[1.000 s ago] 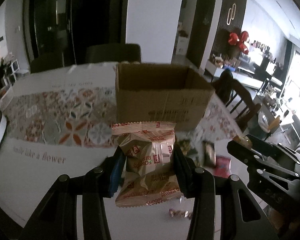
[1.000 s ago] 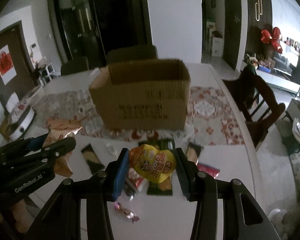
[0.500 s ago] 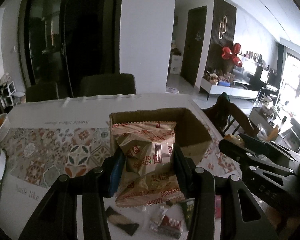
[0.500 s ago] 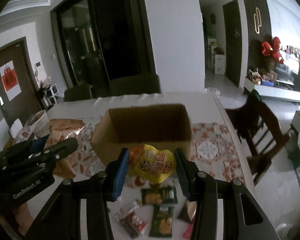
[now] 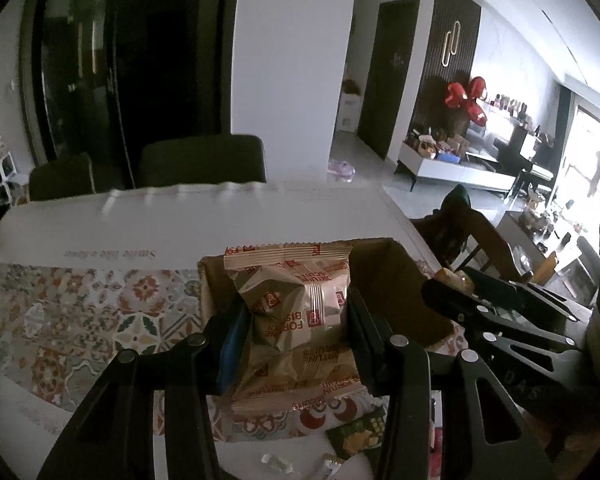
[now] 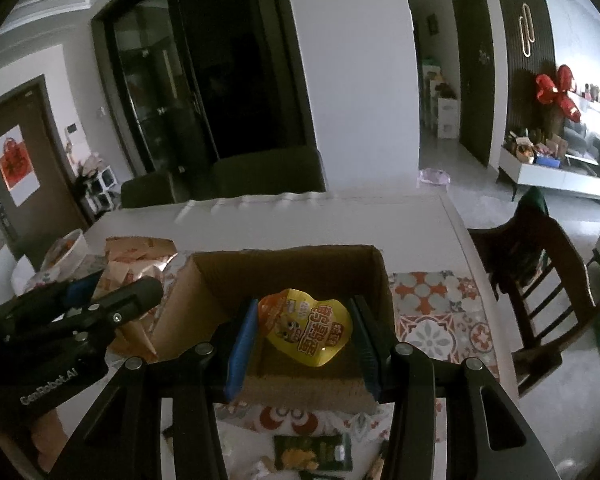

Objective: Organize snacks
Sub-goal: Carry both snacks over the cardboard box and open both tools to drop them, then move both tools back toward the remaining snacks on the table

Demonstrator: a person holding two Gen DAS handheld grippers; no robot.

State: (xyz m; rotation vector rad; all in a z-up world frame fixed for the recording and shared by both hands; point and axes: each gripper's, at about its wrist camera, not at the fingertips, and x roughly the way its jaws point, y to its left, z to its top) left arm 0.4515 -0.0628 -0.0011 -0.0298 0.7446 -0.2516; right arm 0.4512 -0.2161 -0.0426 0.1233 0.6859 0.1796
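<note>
We held a gold biscuit packet [image 5: 296,320] clamped between our left gripper's [image 5: 294,334] fingers and a yellow pouch [image 6: 306,326] gripped between our right gripper's [image 6: 304,340] fingers, both over the open cardboard box [image 6: 284,264] on the desk [image 6: 320,220].

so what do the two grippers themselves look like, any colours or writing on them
Both are matte black plastic frames with triangular cut-outs and round silver bolt heads. The left gripper and right gripper each have a blue pad on one finger and a black ribbed one opposite. White "GenRobot.AI" lettering marks the left one's side.
</note>
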